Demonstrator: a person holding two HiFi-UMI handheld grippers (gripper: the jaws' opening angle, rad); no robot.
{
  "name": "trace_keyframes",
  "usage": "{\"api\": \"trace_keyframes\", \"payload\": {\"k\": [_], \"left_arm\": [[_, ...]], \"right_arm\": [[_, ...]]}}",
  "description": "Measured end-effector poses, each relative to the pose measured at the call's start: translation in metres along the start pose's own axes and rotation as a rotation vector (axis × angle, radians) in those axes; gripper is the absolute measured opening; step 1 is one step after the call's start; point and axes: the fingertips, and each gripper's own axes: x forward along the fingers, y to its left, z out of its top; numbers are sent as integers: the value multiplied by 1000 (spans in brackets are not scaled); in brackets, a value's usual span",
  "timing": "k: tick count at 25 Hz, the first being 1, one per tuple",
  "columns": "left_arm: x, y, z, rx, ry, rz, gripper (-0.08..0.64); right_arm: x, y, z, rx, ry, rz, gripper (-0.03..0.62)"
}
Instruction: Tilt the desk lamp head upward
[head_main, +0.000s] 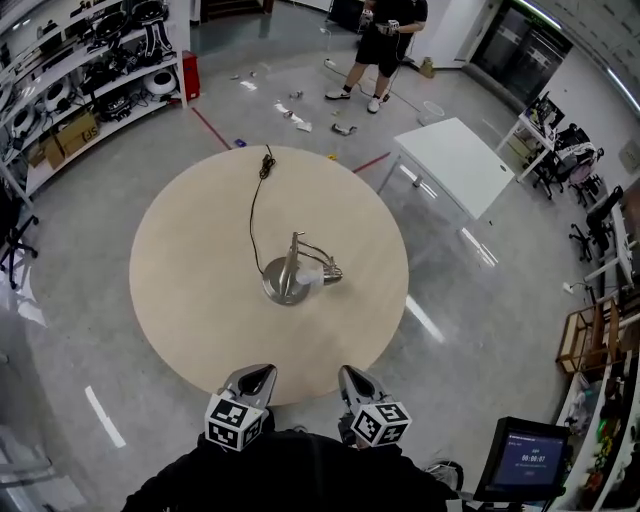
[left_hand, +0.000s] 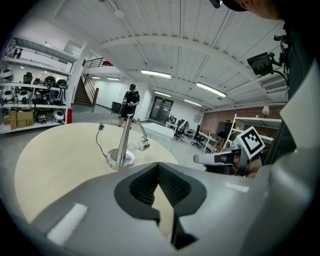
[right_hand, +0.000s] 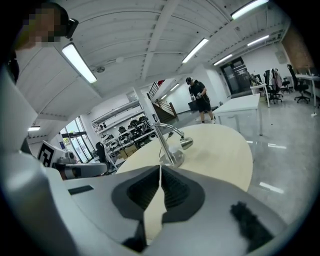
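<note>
Both my left gripper (head_main: 258, 378) and right gripper (head_main: 352, 380) are clenched empty at the near table (head_main: 180, 300) edge. The desk lamp (head_main: 290, 262) stands mid-table, well apart, head (head_main: 330, 272) drooping right. I need jaws open first, left bracing the base (head_main: 283, 293), right lifting the head gently.

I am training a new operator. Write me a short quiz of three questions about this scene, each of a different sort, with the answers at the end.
1. True or false: the left gripper and the right gripper are both touching the desk lamp.
2. Where does the lamp's cord end? A) in a wall socket; B) loose on the round table, unplugged; C) in the left gripper.
3. Fill in: the jaws of both grippers are ____, with nothing between them.
Key: 1 false, both are by the table's near edge, apart from the lamp; 2 B; 3 shut.
</note>
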Motion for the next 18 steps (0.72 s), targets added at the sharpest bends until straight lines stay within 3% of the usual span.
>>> {"api": "trace_keyframes", "payload": {"k": [4, 10, 18], "left_arm": [[9, 30, 14, 20, 3, -18, 8], [44, 92, 25, 58, 13, -23, 38], [97, 131, 26, 143, 65, 16, 136]], "right_arm": [[29, 6, 19, 20, -2, -10, 27], [90, -18, 33, 180, -26, -46, 97], [150, -52, 44, 212, 0, -25, 192]]}}
